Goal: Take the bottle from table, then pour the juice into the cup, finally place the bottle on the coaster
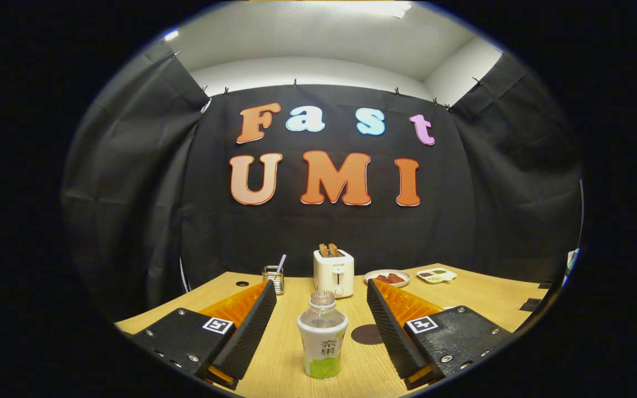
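A small clear bottle with a white and green label stands upright on the wooden table, its cap off. It sits between my two fingers, a little nearer the left one, with a gap on each side. My gripper is open and touches nothing. A dark round coaster lies flat on the table just right of the bottle, partly hidden behind the right finger. A small glass cup with a straw in it stands beyond the left fingertip.
A white toaster with two slices of toast stands beyond the bottle at the table's back. Right of it are a shallow plate with red food and a small divided dish. Black cloth walls close the booth.
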